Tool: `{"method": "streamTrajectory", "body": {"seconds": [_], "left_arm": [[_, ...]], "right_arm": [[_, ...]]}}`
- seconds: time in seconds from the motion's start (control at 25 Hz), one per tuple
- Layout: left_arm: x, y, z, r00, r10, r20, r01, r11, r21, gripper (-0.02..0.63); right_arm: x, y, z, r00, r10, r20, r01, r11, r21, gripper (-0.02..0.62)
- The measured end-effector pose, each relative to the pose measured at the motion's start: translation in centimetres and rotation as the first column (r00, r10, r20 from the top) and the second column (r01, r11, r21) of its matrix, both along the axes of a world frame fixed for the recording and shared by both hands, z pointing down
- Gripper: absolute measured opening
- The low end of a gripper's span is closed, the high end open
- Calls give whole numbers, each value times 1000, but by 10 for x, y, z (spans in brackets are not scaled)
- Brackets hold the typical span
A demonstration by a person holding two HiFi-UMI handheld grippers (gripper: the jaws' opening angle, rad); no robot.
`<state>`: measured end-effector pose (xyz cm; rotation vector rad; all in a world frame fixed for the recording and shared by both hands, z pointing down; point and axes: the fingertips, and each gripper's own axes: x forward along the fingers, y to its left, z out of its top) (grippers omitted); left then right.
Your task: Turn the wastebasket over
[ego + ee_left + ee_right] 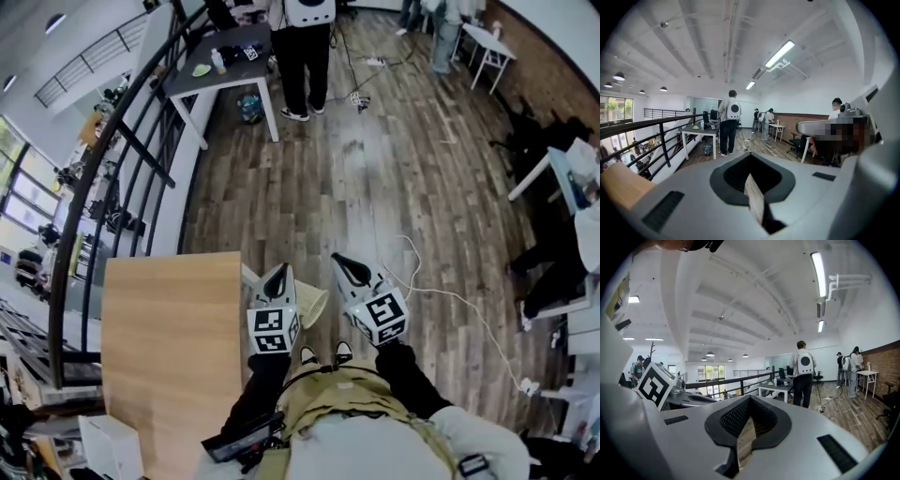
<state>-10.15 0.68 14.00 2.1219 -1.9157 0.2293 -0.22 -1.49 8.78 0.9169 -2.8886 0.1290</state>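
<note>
Wastebasket on floor, beside table — inside unseen

No words, numbers or brand names can be read anywhere in the views. Only black-and-white square marker patterns are found, printed on the cube of the left gripper and on the second cube of the right gripper; no letters are carried by them. A dark round patch is seen on a standing person's white backpack, without legible print.
</note>
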Motion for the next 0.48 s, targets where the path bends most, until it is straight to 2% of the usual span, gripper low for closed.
{"method": "streamTrajectory", "body": {"seconds": [0.28,0.48], "left_arm": [[-12,1,-53,999,-47,-16,48,993,110,0],[-22,-4,-86,996,-87,-16,88,971,221,0]], "right_arm": [[-10,-1,-52,998,7,64,-14,994,110,20],[-22,-4,-76,995,-7,98,-10,984,178,20]]}}
